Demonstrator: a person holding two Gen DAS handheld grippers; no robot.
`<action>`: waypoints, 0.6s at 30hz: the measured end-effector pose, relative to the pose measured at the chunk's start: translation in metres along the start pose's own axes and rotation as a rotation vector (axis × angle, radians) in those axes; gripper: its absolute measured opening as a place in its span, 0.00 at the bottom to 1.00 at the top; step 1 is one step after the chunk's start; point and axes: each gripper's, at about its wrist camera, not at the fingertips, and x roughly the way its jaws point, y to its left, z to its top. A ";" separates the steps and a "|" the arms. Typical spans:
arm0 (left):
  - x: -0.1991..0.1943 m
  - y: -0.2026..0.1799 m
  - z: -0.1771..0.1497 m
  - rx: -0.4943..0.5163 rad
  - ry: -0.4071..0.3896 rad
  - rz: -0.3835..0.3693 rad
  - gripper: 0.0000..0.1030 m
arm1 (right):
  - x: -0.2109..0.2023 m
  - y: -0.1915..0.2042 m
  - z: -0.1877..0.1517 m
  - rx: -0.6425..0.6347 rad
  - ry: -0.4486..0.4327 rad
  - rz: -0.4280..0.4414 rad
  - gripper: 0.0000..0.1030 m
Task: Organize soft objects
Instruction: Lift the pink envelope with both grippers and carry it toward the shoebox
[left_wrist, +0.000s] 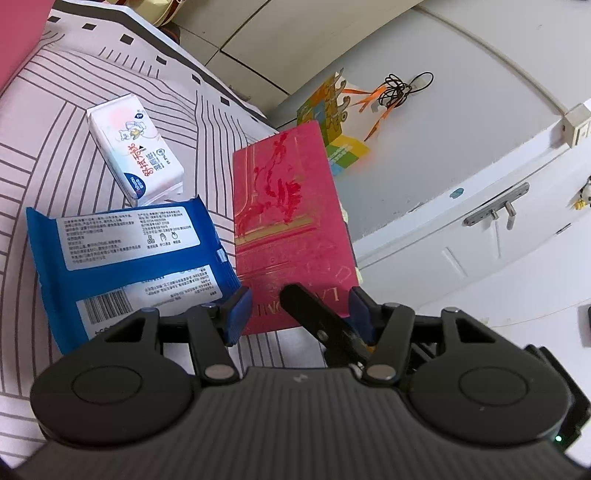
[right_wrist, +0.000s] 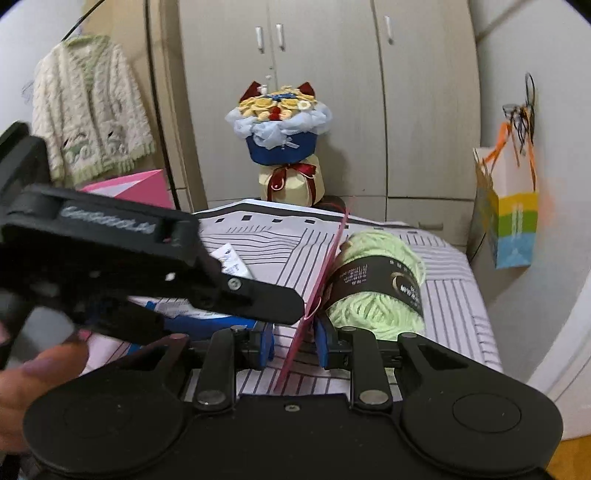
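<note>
A striped cloth (left_wrist: 74, 184) covers the work surface, and all the soft goods lie on it. Behind it in the right wrist view stand pale cupboards (right_wrist: 325, 99), a cream cardigan (right_wrist: 88, 122) hanging at far left, and a flower bouquet (right_wrist: 280, 136) at the far edge of the cloth. A striped paper bag (right_wrist: 511, 218) hangs on the wall to the right.

A red folder (left_wrist: 291, 225) is the largest task item. In the left wrist view it shows its broad gold-printed face, its near end between the left gripper's blue pads. In the right wrist view it is seen edge-on, standing tilted, leaning against the green yarn ball (right_wrist: 376, 284) on its right.

A blue wipes pack (left_wrist: 129, 258) lies flat just left of the folder, label side up. Farther off, a white tissue pack (left_wrist: 135, 147) lies near it, apart from the folder.

The left gripper (left_wrist: 299, 310) stands about half open around the folder's near end; whether its pads press on the folder cannot be told. The right gripper's black finger crosses that gap over the folder.

The right gripper (right_wrist: 293, 341) is nearly closed, its jaws straddling the folder's thin edge; the right pad lies against it, the left pad stands just off. A hand (right_wrist: 40, 376) shows at near left, under the left gripper's body.
</note>
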 end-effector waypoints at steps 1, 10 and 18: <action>0.000 0.000 0.000 -0.001 -0.001 0.001 0.54 | 0.001 -0.001 -0.001 0.015 -0.006 -0.008 0.11; -0.011 -0.001 -0.001 -0.019 -0.062 0.007 0.64 | -0.031 -0.009 -0.004 0.220 -0.051 0.065 0.04; -0.012 -0.005 -0.019 -0.035 -0.030 0.043 0.74 | -0.050 -0.022 -0.028 0.460 -0.072 0.103 0.04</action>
